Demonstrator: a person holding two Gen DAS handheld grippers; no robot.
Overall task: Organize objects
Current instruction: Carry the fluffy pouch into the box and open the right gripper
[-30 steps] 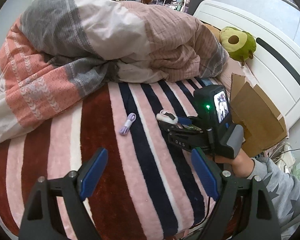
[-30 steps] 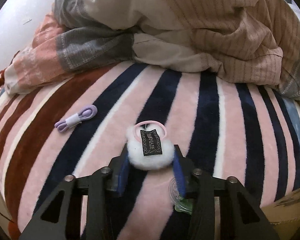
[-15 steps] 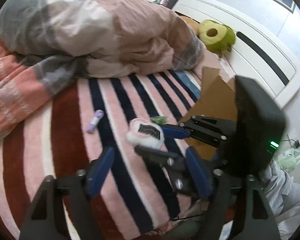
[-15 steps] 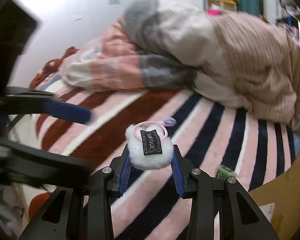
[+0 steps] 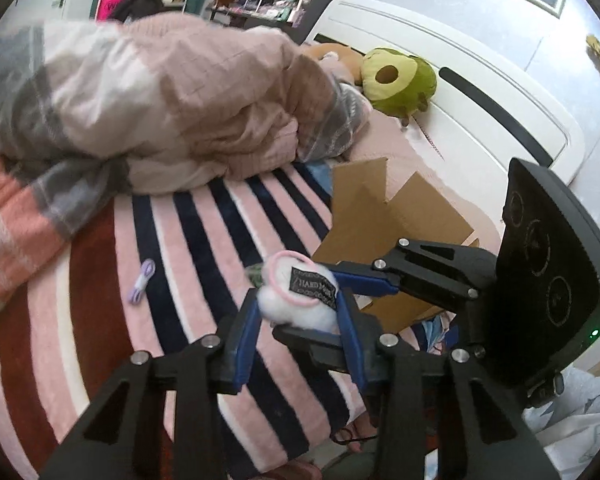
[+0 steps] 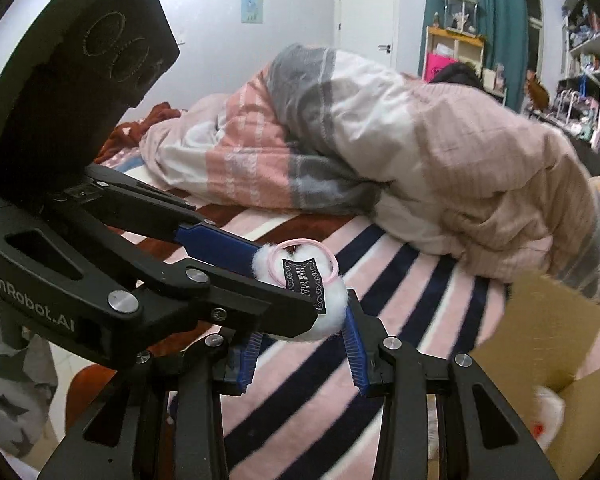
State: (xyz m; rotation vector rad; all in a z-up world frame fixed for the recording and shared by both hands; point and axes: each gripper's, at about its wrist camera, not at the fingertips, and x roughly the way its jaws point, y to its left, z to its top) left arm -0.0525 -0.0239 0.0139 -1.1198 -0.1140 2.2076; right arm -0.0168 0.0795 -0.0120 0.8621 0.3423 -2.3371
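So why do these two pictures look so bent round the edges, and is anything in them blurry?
Both views are fisheye, so straight things bow: the white headboard curves in the left wrist view, and black corners frame each picture. In the right wrist view the cardboard box is smeared, while the fluffy white hair tie stays sharp. Lighting is soft, without glare.
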